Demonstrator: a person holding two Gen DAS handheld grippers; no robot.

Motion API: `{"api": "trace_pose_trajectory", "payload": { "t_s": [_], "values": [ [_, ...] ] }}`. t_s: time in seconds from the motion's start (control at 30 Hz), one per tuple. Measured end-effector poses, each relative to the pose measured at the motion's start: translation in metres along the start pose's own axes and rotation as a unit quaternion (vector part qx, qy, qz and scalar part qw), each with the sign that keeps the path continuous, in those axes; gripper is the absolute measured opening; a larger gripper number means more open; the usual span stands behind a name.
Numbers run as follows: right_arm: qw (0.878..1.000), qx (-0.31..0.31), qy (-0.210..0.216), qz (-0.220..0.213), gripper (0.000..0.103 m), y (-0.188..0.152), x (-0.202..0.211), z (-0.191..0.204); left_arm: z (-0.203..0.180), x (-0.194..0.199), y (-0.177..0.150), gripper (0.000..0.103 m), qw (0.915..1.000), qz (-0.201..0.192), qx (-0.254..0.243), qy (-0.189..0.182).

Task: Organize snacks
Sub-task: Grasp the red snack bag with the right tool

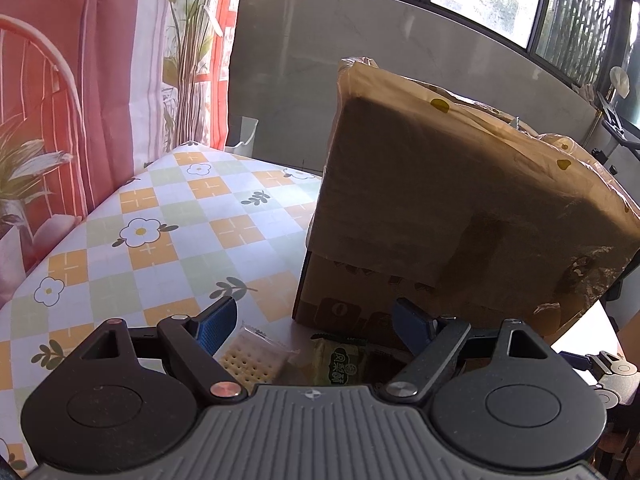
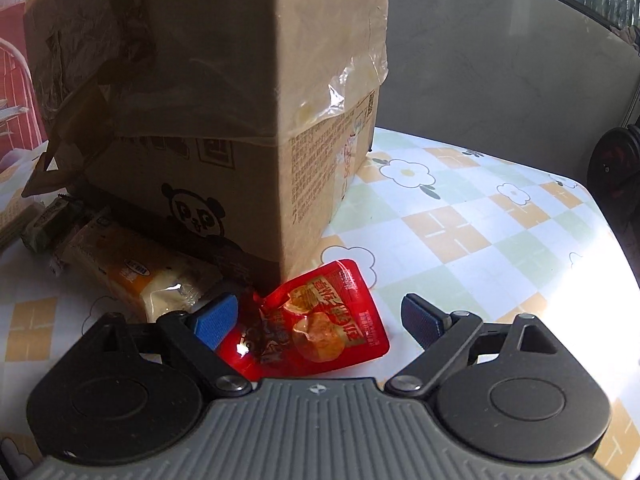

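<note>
A tall cardboard box (image 2: 192,120) wrapped in clear plastic stands on a table (image 2: 460,232) covered with a checked cloth printed with flowers. In the right wrist view, a flat red pouch (image 2: 316,324) lies on the cloth at the foot of the box's near corner, between the fingers of the right gripper (image 2: 320,320), closer to the finger at nine o'clock. The jaws stand wide apart and touch nothing. At about ten o'clock from the pouch, a pale yellow wrapped cake (image 2: 136,276) lies along the base of the box, with more small packets beyond it. In the left wrist view, the left gripper (image 1: 316,324) also hangs with its jaws wide apart and empty above a clear packet of crackers (image 1: 252,356) and a green packet (image 1: 340,360) beside it at three o'clock, both just in front of the box. The red pouch looks light, soft and glossy, so it is likely to slip or buckle; a pinch across its flat body or along a sealed edge seems the surest hold. The crackers are probably brittle and call for a gentle squeeze.
</note>
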State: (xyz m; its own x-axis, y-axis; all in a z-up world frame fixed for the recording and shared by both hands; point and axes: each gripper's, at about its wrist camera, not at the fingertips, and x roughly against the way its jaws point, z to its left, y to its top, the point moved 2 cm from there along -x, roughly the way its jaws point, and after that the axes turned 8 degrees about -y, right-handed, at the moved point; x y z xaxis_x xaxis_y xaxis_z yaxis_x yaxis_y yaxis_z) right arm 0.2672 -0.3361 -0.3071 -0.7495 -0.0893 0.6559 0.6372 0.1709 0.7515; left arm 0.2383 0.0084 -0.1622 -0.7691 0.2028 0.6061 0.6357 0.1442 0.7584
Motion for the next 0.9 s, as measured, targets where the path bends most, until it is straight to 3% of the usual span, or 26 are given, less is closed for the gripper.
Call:
{"api": "trace_pose_trajectory", "payload": {
  "t_s": [0.1,0.33,0.4,0.7,0.9],
  "values": [
    [1.0,0.019,0.004,-0.006,0.085,-0.004,0.001,0.006,0.0,0.0,-0.001,0.086,1.0,0.002,0.002,-0.002],
    [1.0,-0.001,0.006,-0.007,0.075,-0.014,0.014,0.013,0.001,0.0,-0.007,0.085,0.9998,0.009,0.006,-0.018],
    [1.0,-0.005,0.004,-0.01,0.068,-0.017,0.02,0.018,0.0,-0.001,-0.01,0.084,0.9995,0.013,0.005,-0.027],
    [0.997,-0.063,0.043,-0.021,0.065,-0.028,0.036,0.031,-0.005,-0.015,-0.022,0.073,0.9965,0.056,-0.006,-0.063],
    [0.996,-0.067,0.052,-0.032,0.065,-0.031,0.037,0.023,-0.01,-0.031,-0.035,0.064,0.9945,0.08,-0.04,-0.054]
  ]
}}
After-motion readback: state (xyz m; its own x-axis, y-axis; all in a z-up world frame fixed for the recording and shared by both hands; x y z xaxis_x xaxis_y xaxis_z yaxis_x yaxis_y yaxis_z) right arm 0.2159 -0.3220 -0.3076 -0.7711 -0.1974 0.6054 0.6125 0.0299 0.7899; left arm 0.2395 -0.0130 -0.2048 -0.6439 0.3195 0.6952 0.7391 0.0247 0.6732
